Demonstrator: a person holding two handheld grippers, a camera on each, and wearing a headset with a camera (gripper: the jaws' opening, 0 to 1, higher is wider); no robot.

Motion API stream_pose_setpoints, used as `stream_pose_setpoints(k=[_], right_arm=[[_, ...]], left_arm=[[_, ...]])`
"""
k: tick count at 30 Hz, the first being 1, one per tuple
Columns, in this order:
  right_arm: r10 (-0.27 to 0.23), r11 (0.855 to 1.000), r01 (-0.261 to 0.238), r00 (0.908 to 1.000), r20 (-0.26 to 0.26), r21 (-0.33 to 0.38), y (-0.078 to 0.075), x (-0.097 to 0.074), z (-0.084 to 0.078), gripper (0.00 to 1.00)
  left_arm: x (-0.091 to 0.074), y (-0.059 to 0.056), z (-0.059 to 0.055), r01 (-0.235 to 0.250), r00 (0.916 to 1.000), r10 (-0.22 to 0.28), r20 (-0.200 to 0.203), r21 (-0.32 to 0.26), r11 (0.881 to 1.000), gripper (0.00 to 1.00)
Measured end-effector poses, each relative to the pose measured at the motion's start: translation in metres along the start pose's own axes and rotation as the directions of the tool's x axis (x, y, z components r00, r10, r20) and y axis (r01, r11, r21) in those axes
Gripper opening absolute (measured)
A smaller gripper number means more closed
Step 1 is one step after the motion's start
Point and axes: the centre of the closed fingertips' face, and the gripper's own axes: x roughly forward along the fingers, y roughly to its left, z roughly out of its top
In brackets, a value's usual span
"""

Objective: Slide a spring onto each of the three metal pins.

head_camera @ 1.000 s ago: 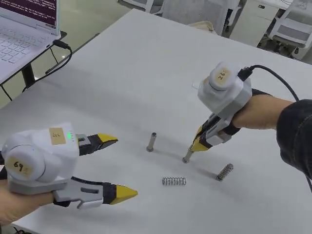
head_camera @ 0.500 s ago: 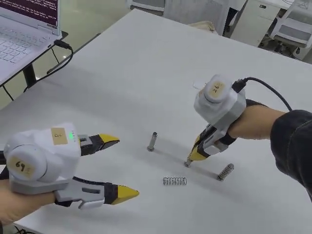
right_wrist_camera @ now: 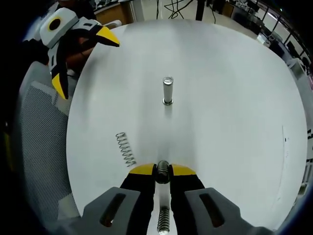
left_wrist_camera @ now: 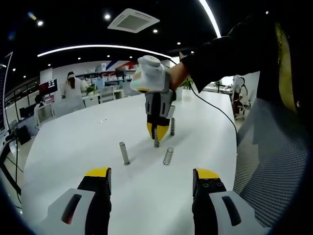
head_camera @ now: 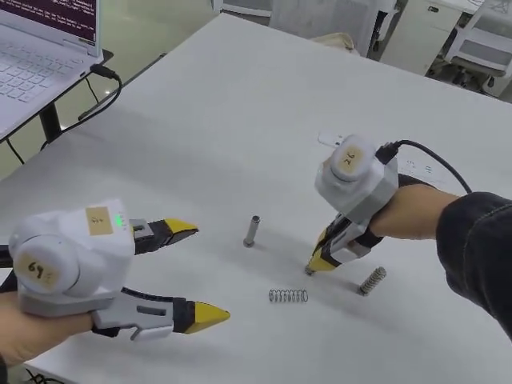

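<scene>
The spring (right_wrist_camera: 163,172) is pinched between the right gripper's (head_camera: 320,260) tips, upright on a pin (head_camera: 308,270), seemingly to thread it down. A bare pin (head_camera: 252,230) stands near and a loose spring (head_camera: 288,296) lies beside it. The left gripper (head_camera: 208,274) hovers, jaws apart.

A short silvery metal pin (head_camera: 252,230) stands upright and bare on the white bench (head_camera: 200,120). To its right in the head view, a second pin (head_camera: 308,270) stands with its foot on the bench. A coiled steel spring (right_wrist_camera: 162,172) sits around its shaft, pinched between the yellow tips of the right gripper (head_camera: 317,262). A loose spring (head_camera: 288,296) lies flat just in front. Further right, a third spring (head_camera: 371,281) stands tilted, seemingly sleeved on a pin.
</scene>
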Motion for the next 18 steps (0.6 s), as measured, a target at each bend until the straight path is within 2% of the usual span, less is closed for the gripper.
stream_pose_setpoints(k=[14,18], right_arm=[[-0.002,1.000,0.002,1.0000,0.007,0.003,0.0003,0.0023,0.0007,0.09],[-0.001,1.000,0.001,0.9999,0.012,0.006,0.0007,0.0026,0.0006,0.13]], left_arm=[[0.0001,-0.0010,0.0009,0.003,1.0000,-0.003,0.000,-0.001,1.000,0.63],[0.0002,-0.0009,0.0010,0.005,1.0000,-0.005,-0.001,-0.001,1.000,0.63]])
